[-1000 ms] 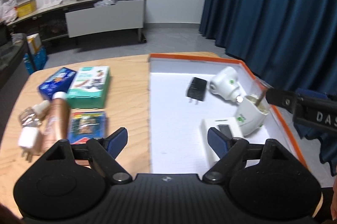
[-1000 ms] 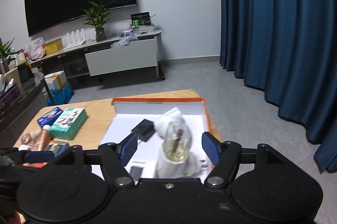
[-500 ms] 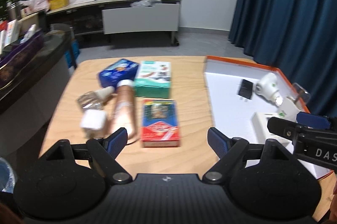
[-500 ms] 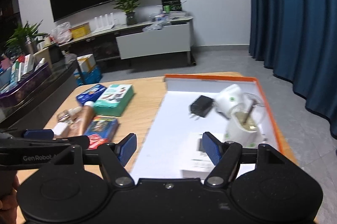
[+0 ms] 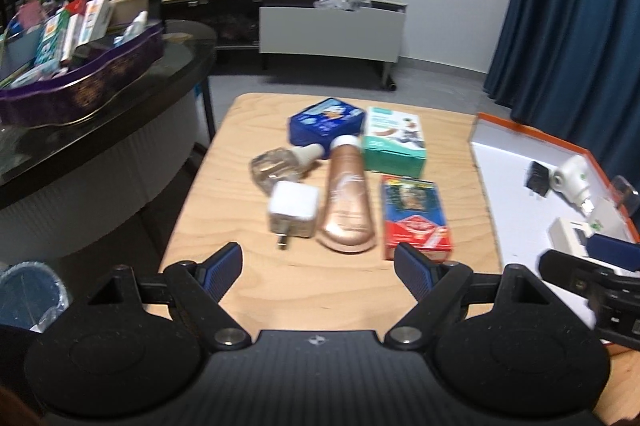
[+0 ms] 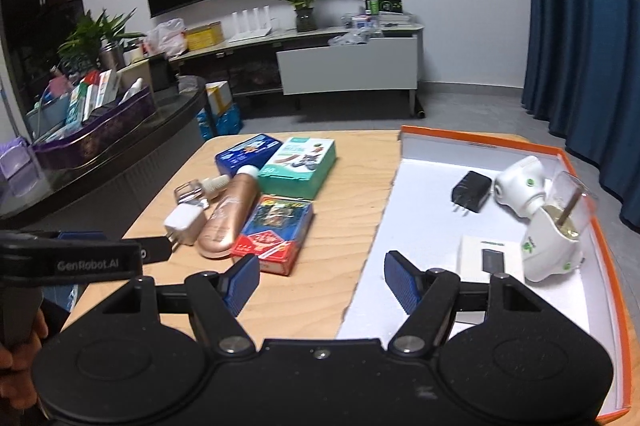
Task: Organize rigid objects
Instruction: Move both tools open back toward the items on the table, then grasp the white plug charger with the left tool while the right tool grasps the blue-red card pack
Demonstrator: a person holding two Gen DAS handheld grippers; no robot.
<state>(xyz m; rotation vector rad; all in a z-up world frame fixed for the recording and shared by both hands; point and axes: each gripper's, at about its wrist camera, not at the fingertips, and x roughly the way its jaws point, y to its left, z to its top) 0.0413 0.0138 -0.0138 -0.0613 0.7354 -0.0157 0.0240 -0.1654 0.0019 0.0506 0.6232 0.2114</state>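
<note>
Wooden table (image 6: 340,226) carries an orange-rimmed white tray (image 6: 420,194) along its right edge. In the tray: white plug-in diffuser (image 6: 548,246), black adapter (image 6: 471,192). Near the table's left edge: green box (image 5: 394,144), bronze tube (image 5: 347,204), white charger (image 5: 294,208). Left gripper (image 5: 318,262) and right gripper (image 6: 322,280): jaws spread, nothing between.

I see a bench (image 5: 256,290) of pale matt wood grain, a tube (image 5: 347,202) in glossy metallic bronze, a clear glassy bottle (image 5: 272,168), printed cardboard boxes (image 6: 298,166), smooth white plastic plug-ins (image 6: 550,250), and ribbed blue pads on matt black fingers (image 6: 402,280).
</note>
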